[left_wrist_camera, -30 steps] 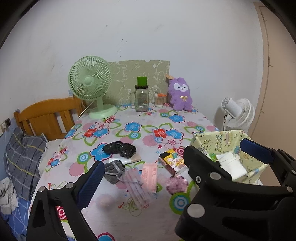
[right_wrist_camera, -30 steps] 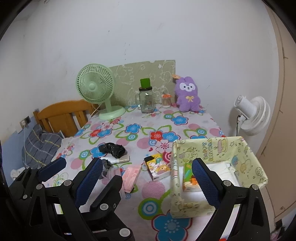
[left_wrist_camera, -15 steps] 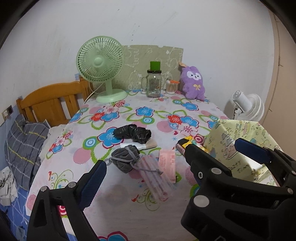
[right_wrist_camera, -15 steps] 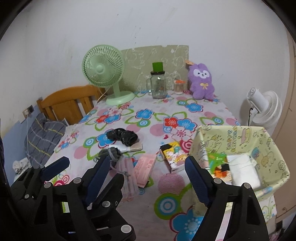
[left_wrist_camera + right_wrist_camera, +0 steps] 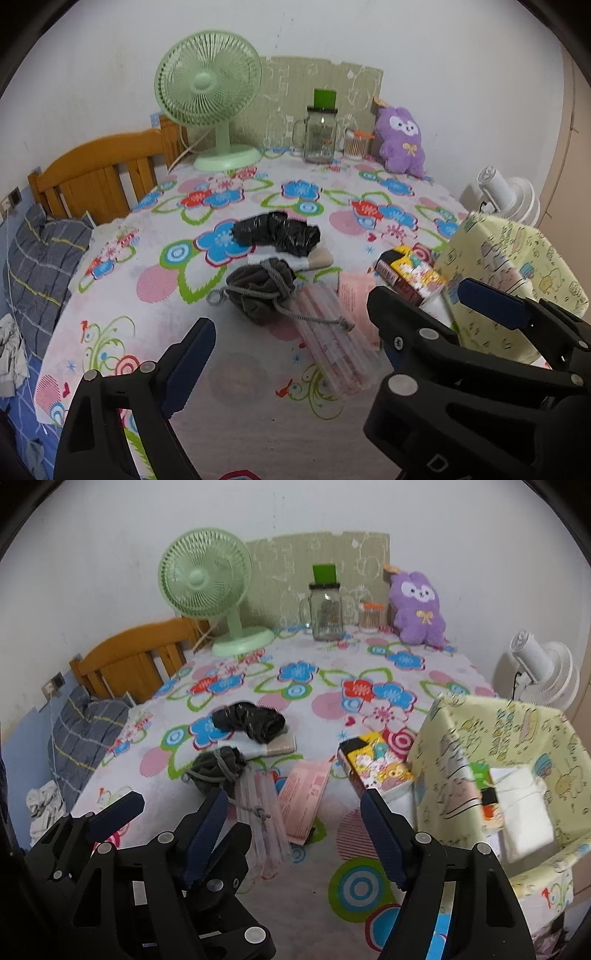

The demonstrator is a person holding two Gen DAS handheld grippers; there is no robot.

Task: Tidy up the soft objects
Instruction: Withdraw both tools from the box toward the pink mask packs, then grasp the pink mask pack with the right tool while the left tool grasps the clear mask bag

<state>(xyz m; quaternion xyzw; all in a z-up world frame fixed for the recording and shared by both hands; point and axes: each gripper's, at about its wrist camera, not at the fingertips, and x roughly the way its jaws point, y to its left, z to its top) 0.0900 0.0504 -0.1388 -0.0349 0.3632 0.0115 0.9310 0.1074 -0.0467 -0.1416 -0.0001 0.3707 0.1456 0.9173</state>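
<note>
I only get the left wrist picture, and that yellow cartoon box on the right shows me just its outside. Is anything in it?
Observer: Yes. The right wrist view looks down into the yellow box, and a white folded pad lies inside.
Operator: Anything else in there?
Observer: A small green and orange packet stands beside the pad, on the side nearer the table's middle.
Operator: And is the right tool carrying something?
Observer: No. The right tool is open. Its jaws have just been closing a little, but nothing is gripped between them.
</note>
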